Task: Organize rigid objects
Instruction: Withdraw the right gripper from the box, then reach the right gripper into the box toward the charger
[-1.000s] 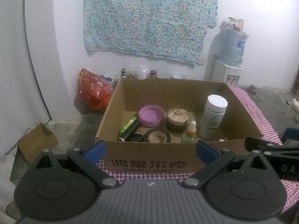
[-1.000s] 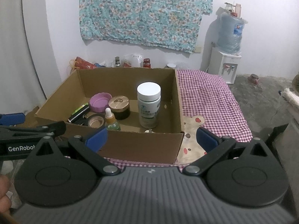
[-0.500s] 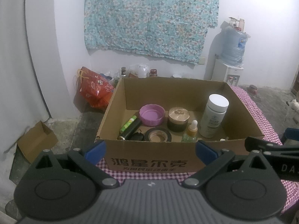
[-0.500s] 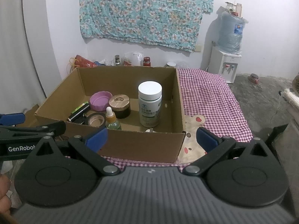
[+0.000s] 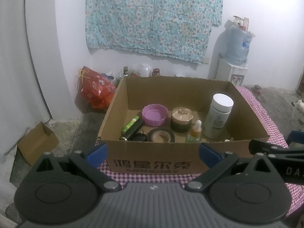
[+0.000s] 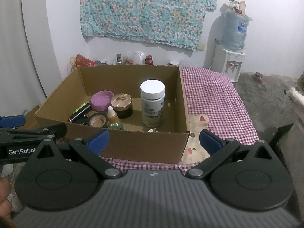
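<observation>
Cardboard box (image 5: 150, 164) holds white bottle (image 5: 218, 118), purple lid (image 5: 154, 115), tape roll (image 5: 161, 136).

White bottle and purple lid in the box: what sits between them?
In the left wrist view, a dark jar with a gold lid stands between the purple lid and the white bottle.

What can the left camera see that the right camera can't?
Only the left wrist view shows the small cardboard box on the floor and the printed front of the big cardboard box. Only the right wrist view shows the bear picture on the checkered cloth and a bit of a hand. Both show the white bottle, purple lid, tape roll, dropper bottle, and an open left tool and right tool.
</observation>
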A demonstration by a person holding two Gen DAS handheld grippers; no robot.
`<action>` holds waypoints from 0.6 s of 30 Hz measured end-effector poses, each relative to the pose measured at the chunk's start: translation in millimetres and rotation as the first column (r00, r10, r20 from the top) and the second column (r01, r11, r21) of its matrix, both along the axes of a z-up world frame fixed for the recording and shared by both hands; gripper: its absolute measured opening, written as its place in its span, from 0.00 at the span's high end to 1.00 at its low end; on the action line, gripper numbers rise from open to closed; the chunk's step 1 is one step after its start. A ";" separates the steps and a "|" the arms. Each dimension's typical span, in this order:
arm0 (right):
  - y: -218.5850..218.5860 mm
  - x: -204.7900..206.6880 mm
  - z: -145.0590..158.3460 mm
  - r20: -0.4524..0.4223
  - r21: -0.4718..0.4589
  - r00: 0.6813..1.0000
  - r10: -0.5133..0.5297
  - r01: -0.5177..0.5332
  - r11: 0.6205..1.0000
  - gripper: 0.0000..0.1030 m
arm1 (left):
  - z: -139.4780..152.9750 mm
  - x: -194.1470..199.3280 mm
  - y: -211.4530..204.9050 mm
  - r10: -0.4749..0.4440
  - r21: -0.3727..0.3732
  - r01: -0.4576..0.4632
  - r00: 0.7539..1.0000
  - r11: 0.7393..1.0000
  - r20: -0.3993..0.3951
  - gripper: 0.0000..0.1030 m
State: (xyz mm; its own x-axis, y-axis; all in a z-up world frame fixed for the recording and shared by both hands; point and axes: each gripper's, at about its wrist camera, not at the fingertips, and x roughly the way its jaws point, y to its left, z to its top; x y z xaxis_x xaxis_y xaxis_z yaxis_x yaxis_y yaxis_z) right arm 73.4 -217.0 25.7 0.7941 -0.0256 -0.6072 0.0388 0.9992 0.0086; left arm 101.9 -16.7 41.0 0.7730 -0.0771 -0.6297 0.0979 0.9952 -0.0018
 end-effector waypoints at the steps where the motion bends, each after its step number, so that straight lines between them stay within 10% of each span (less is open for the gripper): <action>1: 0.2 -0.1 -0.8 -0.002 0.001 1.000 -0.001 0.001 1.000 0.01 | 0.0 -0.2 0.5 0.000 0.000 0.000 1.000 1.000 -0.001 0.01; 18: -12.2 0.9 13.3 0.068 0.032 0.996 0.063 -0.065 0.997 0.01 | -3.2 1.8 8.5 -0.006 -0.026 0.006 1.000 1.000 -0.015 0.01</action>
